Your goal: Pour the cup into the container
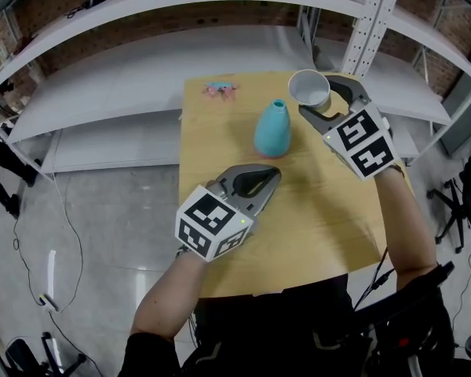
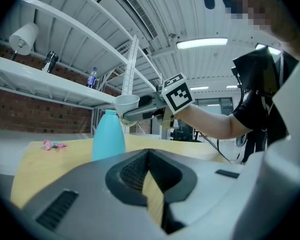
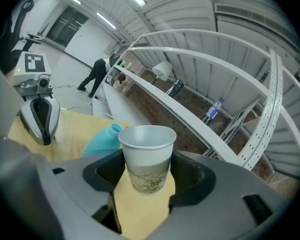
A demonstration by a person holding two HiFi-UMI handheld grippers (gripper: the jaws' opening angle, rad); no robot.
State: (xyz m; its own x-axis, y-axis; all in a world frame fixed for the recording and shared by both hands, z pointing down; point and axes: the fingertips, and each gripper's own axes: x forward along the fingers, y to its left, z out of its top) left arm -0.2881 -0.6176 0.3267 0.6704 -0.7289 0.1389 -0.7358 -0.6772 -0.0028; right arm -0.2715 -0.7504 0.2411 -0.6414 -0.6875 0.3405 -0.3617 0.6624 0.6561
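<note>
1. The cup point(image 3: 146, 156) is gripped by the right tool point(image 1: 320, 94). The jaws are spread wide around its lower half, the pads are pressed on both sides, and it is carried upright with the mouth facing up.
2. What is inside the cup cannot be seen from any view.
3. The container point(image 1: 272, 129), a teal bottle with a narrow neck, is seen standing upright near the middle of the counter point(image 1: 330, 226). Its long axis runs straight up and its small mouth is on top.
4. Now the relation that counts. In the head view the container is found just beside the cup, to its left and a little nearer the person.
5. In the left gripper view the cup is shown raised off the counter, its base about level with the bottle's neck and just to the right of it.
6. A tip of the cup towards the left is therefore judged to be called for, with the rim brought over that narrow mouth. With so small an opening, a spill down the bottle's shoulder is the risk.
7. The left tool point(image 1: 268, 177) is held low on the person's side of the container, apart from it. Its jaws are drawn together and nothing is held between them.
8. The right tool is judged the nearer and the one placed to pour, and the container is not steadied by anything.
</note>
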